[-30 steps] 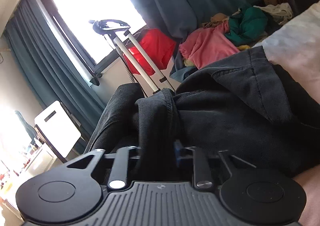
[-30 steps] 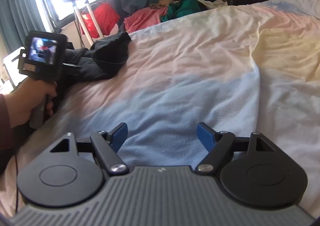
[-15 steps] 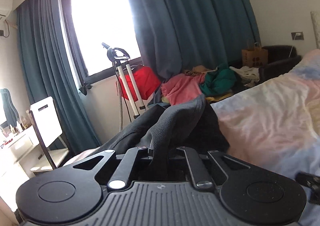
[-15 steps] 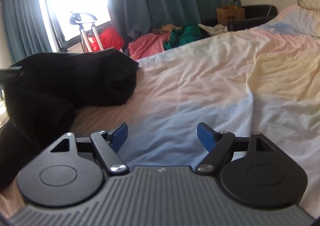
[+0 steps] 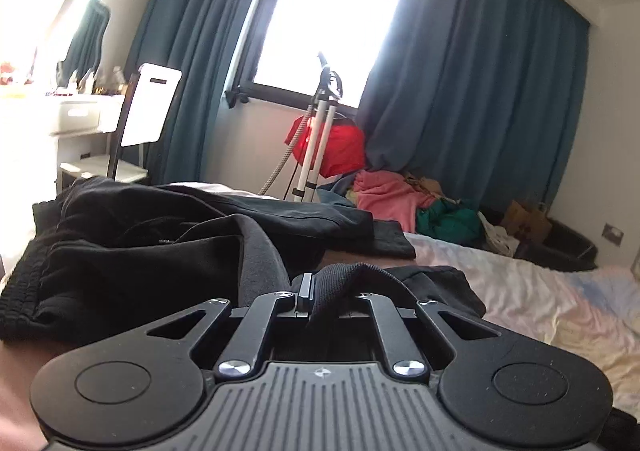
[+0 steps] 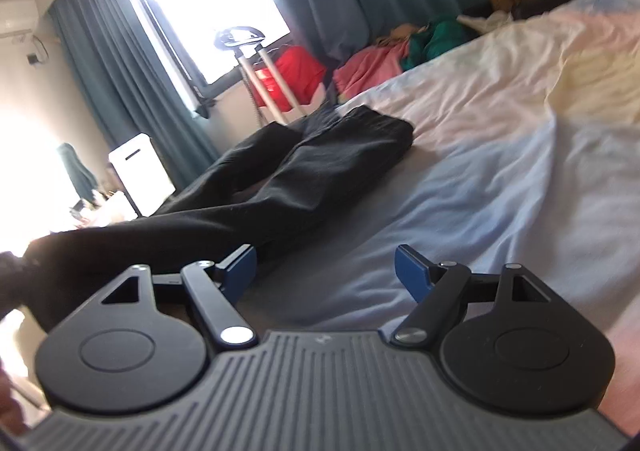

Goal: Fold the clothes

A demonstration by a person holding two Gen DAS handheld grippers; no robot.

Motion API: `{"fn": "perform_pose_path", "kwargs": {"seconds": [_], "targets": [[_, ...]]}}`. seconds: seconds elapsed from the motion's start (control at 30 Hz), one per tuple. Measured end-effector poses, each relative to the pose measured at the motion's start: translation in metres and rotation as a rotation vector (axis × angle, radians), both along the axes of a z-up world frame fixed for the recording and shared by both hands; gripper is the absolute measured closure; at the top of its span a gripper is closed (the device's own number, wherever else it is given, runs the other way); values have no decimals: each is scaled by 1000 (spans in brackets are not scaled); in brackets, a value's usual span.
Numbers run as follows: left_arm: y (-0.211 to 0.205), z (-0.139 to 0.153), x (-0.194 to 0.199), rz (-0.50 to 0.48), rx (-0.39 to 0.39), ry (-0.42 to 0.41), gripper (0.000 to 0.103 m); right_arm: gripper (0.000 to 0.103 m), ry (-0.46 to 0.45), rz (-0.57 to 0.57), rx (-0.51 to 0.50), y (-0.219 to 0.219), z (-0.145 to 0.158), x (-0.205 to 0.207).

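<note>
— Black trousers [image 6: 320,171], where are they lying?

— On the bed [image 6: 500,139], stretched along its window-side edge. The legs run toward the window [image 6: 212,7], with the cuffs ending nearest the pile of clothes [image 6: 384,59] beside the bed. The waist end is bunched up nearer the cameras.

— Which gripper has hold of them?

— The left gripper [image 5: 316,299]. Its jaws are pressed together on a ribbed band of the trousers, which arches up over the fingers. The rest of the black cloth [image 5: 160,251] spreads away from it across the bed toward the window.

— And the other one?

— The right gripper [image 6: 324,275] has its blue pads [image 6: 408,271] spread wide with nothing between them. It hangs over the pale sheet, just beside the trousers, whose dark cloth passes behind its left finger.

— Anything else near the bed?

— A red bag [image 5: 340,147] and a white stand [image 5: 316,139] below the window, and a white chair [image 5: 148,107] by the teal curtain [image 5: 480,91].
</note>
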State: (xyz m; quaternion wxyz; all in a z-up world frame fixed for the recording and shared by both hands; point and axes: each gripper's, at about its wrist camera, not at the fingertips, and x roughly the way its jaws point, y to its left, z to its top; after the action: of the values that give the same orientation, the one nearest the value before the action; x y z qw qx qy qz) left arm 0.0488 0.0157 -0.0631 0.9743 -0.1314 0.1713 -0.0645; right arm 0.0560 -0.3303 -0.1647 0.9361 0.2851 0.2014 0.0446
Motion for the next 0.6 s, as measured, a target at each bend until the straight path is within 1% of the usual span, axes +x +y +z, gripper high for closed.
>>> {"fn": "perform_pose_path", "kwargs": {"seconds": [0.03,0.07,0.23,0.3,0.43,0.5,0.53,0.6], "targets": [[7,1,1,5,-40,9,95,24,2,-5,41,-3,-1,1],[12,2,1,7,-57,10,95,23,10,-8,86,-7,-2,3],[33,0,-2,30,-128,8,94,24,91,6,333,-24,-19,20],[39,-1,1,40,-150,7,94,24,121,14,411,-28,-26,36],[49,-5,11,59,-166,-10,94,24,172,22,579,-30,-41,86],[55,-9,17,76,-188,-19,94,24,175,17,616,-26,-47,113],[59,-12,20,77,-204,-20,94,24,175,17,616,-23,-50,126],[64,-17,30,76,-233,-12,94,25,182,-21,589,-19,-55,152]]}}
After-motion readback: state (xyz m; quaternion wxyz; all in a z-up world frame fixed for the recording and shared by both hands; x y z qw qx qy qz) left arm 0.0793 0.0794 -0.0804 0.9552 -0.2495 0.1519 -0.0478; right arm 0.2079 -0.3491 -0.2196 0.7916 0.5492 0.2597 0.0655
